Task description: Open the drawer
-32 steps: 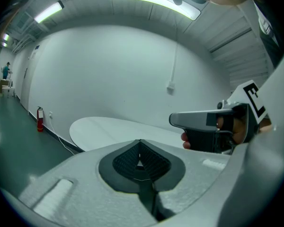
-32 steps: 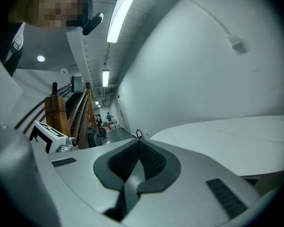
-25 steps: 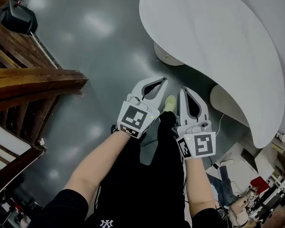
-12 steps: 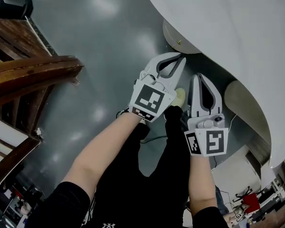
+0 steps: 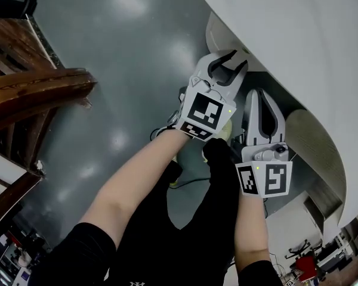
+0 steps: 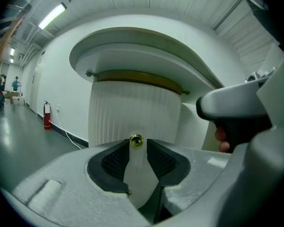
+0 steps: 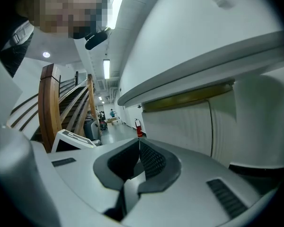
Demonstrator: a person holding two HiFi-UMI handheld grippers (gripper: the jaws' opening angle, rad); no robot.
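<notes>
The drawer (image 6: 132,111) is a curved, ribbed white front under a white desk, with a small gold knob (image 6: 136,140). In the left gripper view the knob sits just beyond the tips, in the gap between the jaws, with no pad pressing on it. My left gripper (image 5: 230,62) has just been opening its jaws and stands open against the rounded pedestal (image 5: 216,33). The knob is hidden in the head view. My right gripper (image 5: 262,94) hangs beside it, to the right, shut and empty. Its closed tips (image 7: 138,144) point along the ribbed front (image 7: 180,126).
The white desk top (image 5: 298,40) overhangs both grippers. A wooden staircase (image 5: 36,94) rises at the left over grey floor (image 5: 125,52). A second ribbed pedestal (image 5: 315,145) stands right of the right gripper. A red fire extinguisher (image 6: 47,121) stands by the far wall.
Both grippers have moved up the picture, in under the desk edge toward the pedestal. The left gripper's jaws, shut before, now stand apart. The right gripper stays shut.
</notes>
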